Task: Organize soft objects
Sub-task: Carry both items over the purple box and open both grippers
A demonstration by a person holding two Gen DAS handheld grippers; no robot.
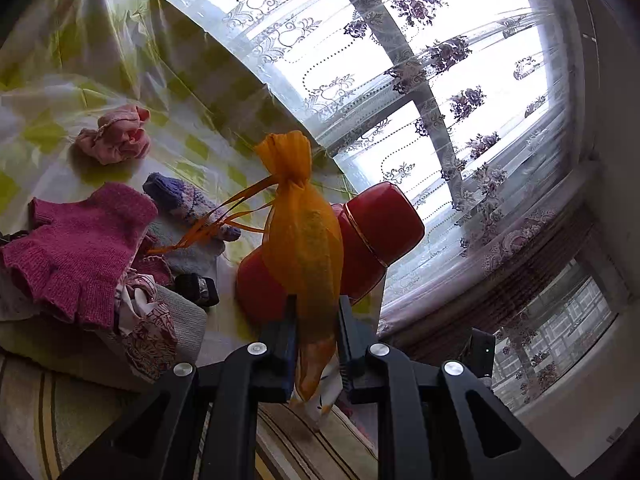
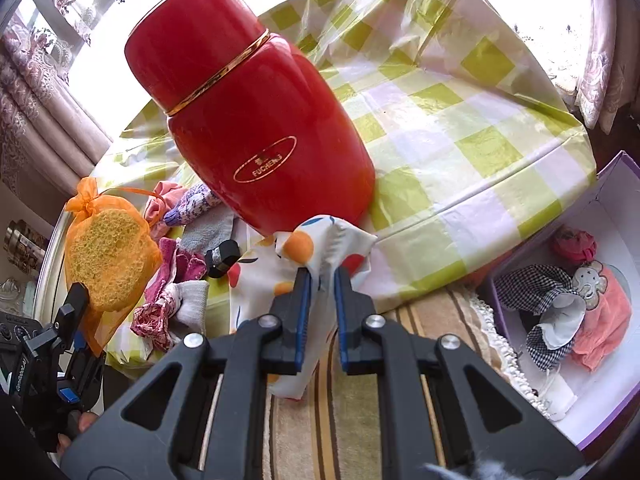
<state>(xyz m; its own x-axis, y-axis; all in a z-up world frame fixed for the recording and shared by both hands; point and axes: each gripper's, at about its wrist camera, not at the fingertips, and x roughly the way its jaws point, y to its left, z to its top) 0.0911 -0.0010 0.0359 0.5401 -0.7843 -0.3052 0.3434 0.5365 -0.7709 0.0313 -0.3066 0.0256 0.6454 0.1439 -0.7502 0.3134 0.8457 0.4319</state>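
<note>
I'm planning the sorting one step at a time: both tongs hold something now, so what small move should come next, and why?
Probably swing the right tongs, shut on the spotted cloth, over to the open box on the right and drop it there. The box already holds other soft things, while the left tongs are busy with the orange bag.

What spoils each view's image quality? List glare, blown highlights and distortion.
Left wrist view: the window behind the lace curtain is blown out, leaving the orange pouch backlit; straight bars bend with fisheye. Right wrist view: the checked tablecloth shows glare and the red flask bulges.
</note>
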